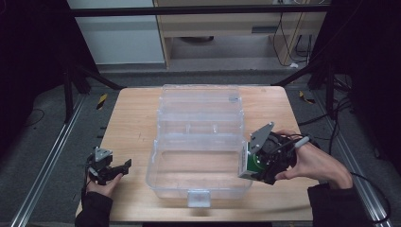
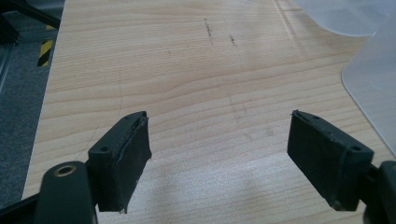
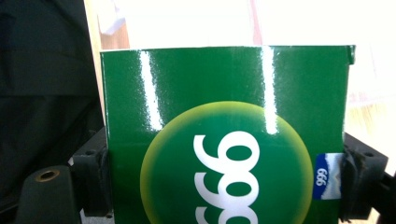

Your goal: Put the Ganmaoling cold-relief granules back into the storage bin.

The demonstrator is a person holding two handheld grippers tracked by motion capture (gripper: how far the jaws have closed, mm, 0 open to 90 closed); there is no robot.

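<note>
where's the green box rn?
In the high view the green box is clamped in the right hand-held gripper, at the right end wall of the open clear plastic case, near the table's right front.

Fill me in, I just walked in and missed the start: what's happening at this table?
A person holds a gripper in each hand at a wooden table. The right gripper is shut on a green box and holds it at the right edge of an open clear plastic case. The box is not yet in the case. The left gripper is open with nothing in it, over bare tabletop to the left of the case.
</note>
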